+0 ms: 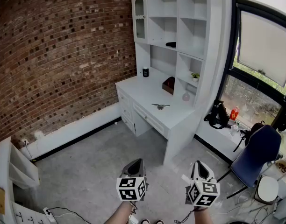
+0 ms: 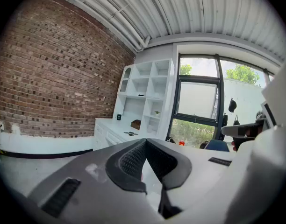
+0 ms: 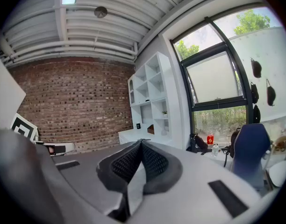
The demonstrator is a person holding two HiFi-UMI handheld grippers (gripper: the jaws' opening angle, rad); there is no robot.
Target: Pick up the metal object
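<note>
The metal object (image 1: 160,106) is a small, thin, dark piece lying flat near the front edge of the white desk (image 1: 147,94) across the room. In the left gripper view the metal object (image 2: 130,134) shows as a tiny shape on the desk top. My left gripper (image 1: 137,163) and right gripper (image 1: 198,164) are held low over the floor, far short of the desk, pointing toward it. Both are shut with nothing between the jaws. The ribbed pads meet in the left gripper (image 2: 145,142) and right gripper (image 3: 141,142) views.
A black cup (image 1: 145,72), a brown box (image 1: 169,85) and a small plant (image 1: 195,76) sit on the desk and its shelves. A blue chair (image 1: 255,155), black bag (image 1: 219,115) and red bottle (image 1: 234,113) stand by the window. A white shelf unit (image 1: 12,171) is at the left.
</note>
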